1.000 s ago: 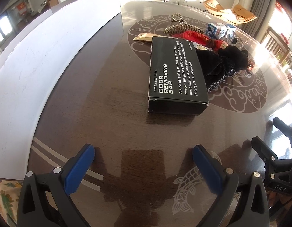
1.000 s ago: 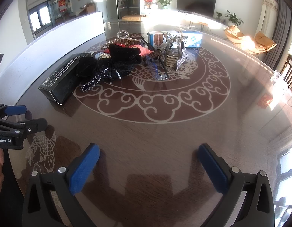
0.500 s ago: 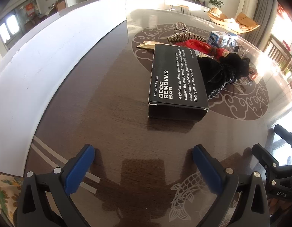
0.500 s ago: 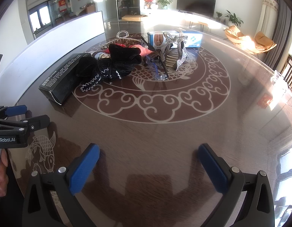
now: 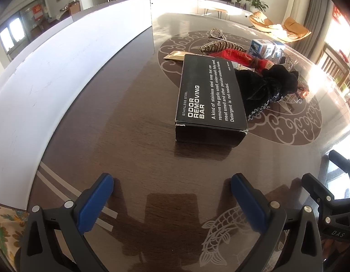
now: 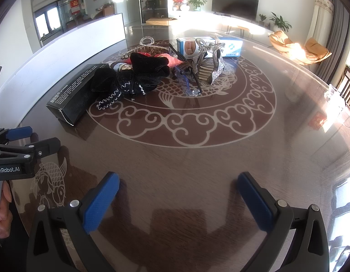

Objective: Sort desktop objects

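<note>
The red packet (image 5: 239, 57) is partly hidden behind the black box (image 5: 211, 95); its print is unreadable.

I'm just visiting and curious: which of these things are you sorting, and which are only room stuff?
To sort:
black box
black velvet pouch
rhinestone hair claw
blue-and-white carton
clear glasses

Just lying about:
white board
television
orange chairs
potted plants

Left gripper (image 5: 172, 189): blue-padded fingers spread wide apart, nothing held between them; also seen at the left edge of the right wrist view, gripped from below by a hand (image 6: 1, 213). Right gripper (image 6: 178, 187): fingers likewise spread wide, nothing held, positioned beside the left.
</note>
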### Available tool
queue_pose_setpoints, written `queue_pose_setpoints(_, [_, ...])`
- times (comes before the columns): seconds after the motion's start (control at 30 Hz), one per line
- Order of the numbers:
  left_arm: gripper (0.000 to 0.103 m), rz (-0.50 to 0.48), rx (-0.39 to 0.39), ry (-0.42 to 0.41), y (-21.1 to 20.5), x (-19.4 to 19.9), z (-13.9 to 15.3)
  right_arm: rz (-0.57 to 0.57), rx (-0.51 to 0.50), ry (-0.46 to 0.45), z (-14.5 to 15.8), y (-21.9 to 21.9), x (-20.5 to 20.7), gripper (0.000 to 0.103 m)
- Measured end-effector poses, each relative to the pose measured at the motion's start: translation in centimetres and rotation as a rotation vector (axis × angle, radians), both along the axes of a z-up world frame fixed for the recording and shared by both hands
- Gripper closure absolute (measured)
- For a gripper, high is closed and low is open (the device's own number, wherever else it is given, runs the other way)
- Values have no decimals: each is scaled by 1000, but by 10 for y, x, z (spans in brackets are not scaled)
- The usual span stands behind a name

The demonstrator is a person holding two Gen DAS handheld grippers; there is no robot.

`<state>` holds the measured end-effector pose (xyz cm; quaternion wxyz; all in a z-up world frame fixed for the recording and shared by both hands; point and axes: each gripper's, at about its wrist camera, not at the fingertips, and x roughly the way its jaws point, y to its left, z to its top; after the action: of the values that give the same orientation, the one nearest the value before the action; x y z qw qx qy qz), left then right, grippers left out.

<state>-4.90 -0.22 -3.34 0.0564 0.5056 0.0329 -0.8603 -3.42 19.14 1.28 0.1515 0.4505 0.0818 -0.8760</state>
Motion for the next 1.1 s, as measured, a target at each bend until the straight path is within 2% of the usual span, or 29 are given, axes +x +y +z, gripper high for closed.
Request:
queue_pose_setpoints(0.6, [0,-2,-3,23,11,3,-2,0,0,0,1,0,0,0])
queue_pose_setpoints(0.8, [0,-16,9,24,22,-8,-6,0,0,0,1,0,0,0])
queue_pose_setpoints(0.93, [0,-3,177,73,0,-1,2,0,0,0,1,0,0,0])
queue_pose_setpoints(1.1, [0,48,298,94,-23,4,4,0,0,0,1,0,0,0])
